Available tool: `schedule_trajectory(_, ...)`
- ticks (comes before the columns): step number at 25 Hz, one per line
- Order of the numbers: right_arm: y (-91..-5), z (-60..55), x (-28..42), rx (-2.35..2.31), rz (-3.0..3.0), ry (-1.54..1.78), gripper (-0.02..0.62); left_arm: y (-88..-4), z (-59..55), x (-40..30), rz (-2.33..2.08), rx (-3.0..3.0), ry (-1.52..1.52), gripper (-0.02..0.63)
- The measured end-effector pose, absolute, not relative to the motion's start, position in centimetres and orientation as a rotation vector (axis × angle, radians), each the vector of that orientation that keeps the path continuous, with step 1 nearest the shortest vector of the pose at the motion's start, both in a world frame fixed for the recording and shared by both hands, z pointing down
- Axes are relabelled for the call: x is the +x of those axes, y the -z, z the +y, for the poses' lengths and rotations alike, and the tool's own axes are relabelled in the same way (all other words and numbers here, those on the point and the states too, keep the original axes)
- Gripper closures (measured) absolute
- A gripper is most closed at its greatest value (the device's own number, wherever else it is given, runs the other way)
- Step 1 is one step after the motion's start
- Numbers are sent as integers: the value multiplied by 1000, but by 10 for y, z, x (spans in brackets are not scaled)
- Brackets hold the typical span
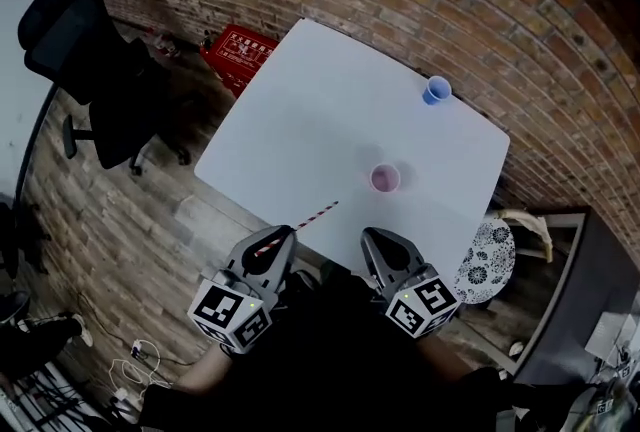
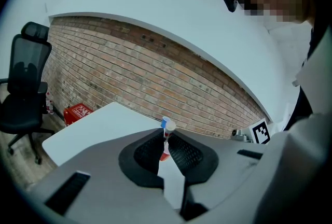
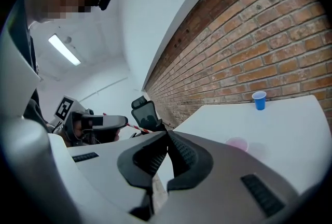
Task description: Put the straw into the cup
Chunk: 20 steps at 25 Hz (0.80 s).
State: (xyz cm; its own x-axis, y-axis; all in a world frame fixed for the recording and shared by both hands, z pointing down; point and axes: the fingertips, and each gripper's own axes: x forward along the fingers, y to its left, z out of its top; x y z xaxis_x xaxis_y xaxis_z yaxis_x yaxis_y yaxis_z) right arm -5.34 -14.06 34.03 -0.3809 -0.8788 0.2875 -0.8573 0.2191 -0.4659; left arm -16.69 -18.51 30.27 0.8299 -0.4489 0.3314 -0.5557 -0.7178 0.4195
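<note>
A red-and-white striped straw (image 1: 300,226) slants over the near edge of the white table (image 1: 300,120), and my left gripper (image 1: 279,243) is shut on its lower end. In the left gripper view the straw (image 2: 167,134) rises between the shut jaws of that gripper (image 2: 165,141), its tip in front of a blue cup (image 2: 164,123). A pink cup (image 1: 385,179) stands on the table ahead of my right gripper (image 1: 377,241). That gripper (image 3: 167,138) is shut with nothing in it. The pink cup (image 3: 237,143) and the straw (image 3: 138,128) both show in the right gripper view.
The blue cup (image 1: 436,90) stands near the table's far right edge. A black office chair (image 1: 90,70) and a red box (image 1: 240,50) are on the brick floor to the left. A round patterned stool (image 1: 489,260) stands by the table's right corner. Cables (image 1: 135,375) lie lower left.
</note>
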Motion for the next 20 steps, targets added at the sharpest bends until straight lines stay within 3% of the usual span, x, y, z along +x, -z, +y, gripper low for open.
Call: schedule_trajectory(20, -363, -144, 35, -1815, 2233, 914, 572, -308, -201, -61, -556, 2589, -467, 568)
